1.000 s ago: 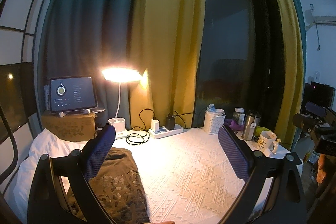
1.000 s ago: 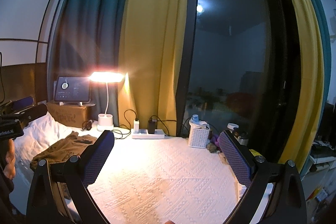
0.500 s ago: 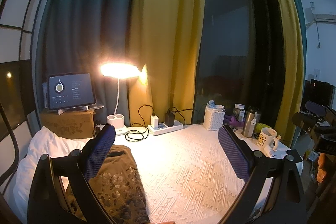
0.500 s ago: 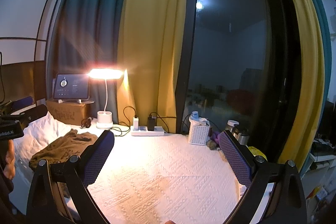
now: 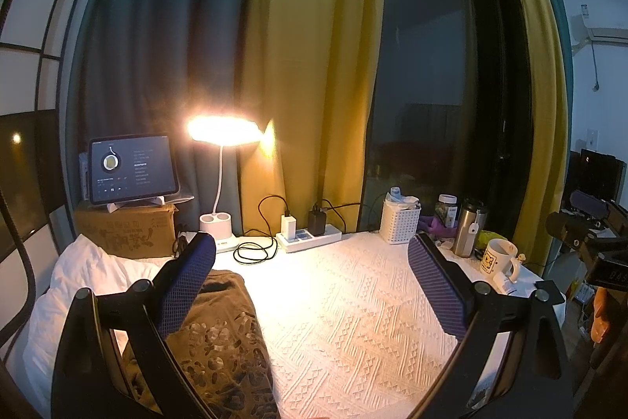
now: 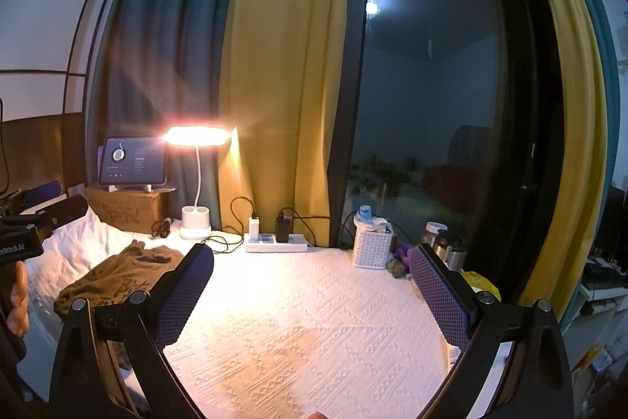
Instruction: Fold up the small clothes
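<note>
A brown patterned garment (image 5: 223,336) lies crumpled at the left of the white textured tablecloth (image 5: 353,309); in the right wrist view the garment (image 6: 117,281) sits left of the cloth (image 6: 306,321). My left gripper (image 5: 310,258) is open and empty, held above the table, its left finger over the garment's edge. My right gripper (image 6: 312,262) is open and empty, above the cloth's middle, right of the garment. The left gripper's body shows at the far left of the right wrist view (image 6: 35,226).
A lit desk lamp (image 5: 221,132), a tablet (image 5: 131,169) on a cardboard box, a power strip (image 5: 308,236) with cables, a white basket (image 5: 400,220), a steel flask (image 5: 469,232) and a mug (image 5: 498,258) line the back and right. A white pillow (image 5: 74,281) lies left.
Both views have tilted slightly upward; the table's items sit a little lower in frame. The garment has not moved and both grippers stay open.
</note>
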Available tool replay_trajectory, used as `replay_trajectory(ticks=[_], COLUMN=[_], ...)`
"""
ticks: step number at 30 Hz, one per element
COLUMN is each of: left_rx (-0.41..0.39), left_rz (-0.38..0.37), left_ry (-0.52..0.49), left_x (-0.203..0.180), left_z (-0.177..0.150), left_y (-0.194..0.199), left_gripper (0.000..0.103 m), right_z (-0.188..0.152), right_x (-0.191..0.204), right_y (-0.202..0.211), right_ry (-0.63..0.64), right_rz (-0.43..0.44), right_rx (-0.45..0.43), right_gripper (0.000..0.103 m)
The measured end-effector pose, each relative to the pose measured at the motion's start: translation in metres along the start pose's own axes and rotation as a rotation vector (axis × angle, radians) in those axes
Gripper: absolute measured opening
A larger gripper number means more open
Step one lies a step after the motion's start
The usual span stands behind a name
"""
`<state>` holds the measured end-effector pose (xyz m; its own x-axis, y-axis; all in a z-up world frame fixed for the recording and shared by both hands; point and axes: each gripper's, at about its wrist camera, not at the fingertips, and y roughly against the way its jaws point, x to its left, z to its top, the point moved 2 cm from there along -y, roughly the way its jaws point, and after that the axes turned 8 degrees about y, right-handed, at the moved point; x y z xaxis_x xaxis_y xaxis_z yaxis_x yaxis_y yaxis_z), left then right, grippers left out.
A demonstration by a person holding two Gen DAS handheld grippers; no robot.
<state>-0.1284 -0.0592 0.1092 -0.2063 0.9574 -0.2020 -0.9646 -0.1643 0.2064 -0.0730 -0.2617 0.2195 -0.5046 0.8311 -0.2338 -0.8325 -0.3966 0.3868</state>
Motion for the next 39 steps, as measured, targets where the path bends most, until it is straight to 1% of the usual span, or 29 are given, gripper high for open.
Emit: replay_trajectory(ticks=[19,39], left_rx=[0.004,-0.007], left_rz=[-0.009,-0.02], left_ry=[-0.003,-0.01], left_x=[-0.0077,-0.0072], left_z=[-0.0022,-0.001], left_y=[-0.0026,0.0], left_gripper=[0.098,0.098], right_z=[-0.0071,-0.0053], right_x=[-0.0014,-0.0001], right_y=[-0.0035,-0.0048], right_ry=[-0.011,-0.011], right_rz=[0.0,0.003], right_rx=[0.01,0.015], right_gripper=[0.101,0.101])
